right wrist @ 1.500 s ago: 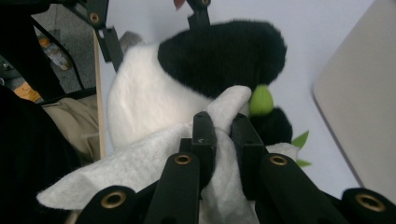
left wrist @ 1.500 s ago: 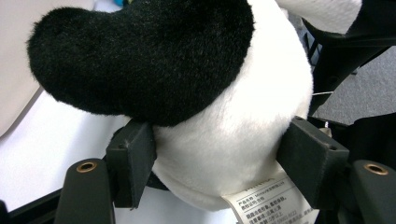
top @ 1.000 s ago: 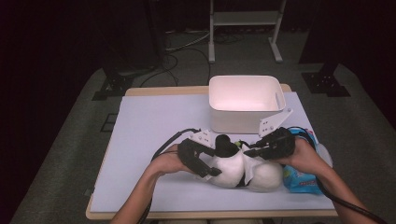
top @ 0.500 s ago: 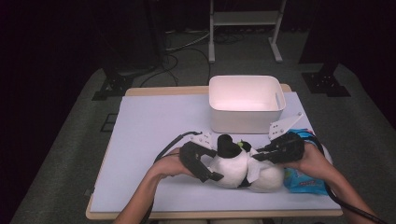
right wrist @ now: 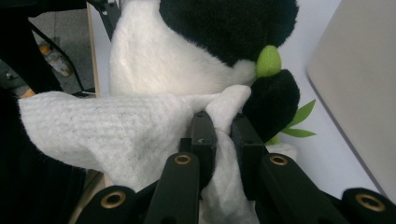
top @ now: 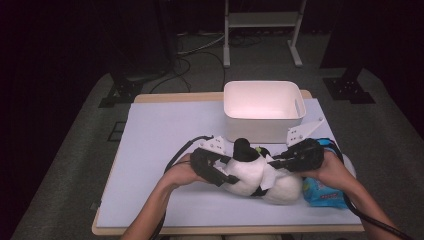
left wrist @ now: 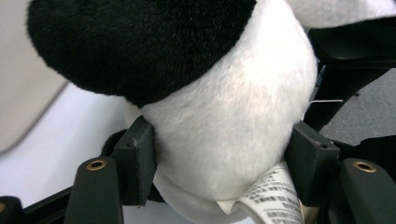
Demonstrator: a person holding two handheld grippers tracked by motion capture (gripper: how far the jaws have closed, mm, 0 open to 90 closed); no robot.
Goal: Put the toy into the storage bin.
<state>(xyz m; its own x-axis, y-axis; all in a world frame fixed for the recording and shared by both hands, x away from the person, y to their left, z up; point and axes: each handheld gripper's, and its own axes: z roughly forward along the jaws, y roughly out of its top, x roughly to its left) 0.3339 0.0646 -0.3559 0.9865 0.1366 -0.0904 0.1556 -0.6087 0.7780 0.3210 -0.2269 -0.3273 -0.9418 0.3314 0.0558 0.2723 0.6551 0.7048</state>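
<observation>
Closing again after a brief spread, left gripper squeezes the plush panda (grip re-seated); right gripper pinches the white cloth, wiping possible

Clamped plush panda, white cloth

Small black print runs in lines across the white sewn-in tag under the plush panda, seen in the left gripper view, but the letters are too small and curled to read. The blue packet on the bench carries red lettering, blurred beyond reading.
</observation>
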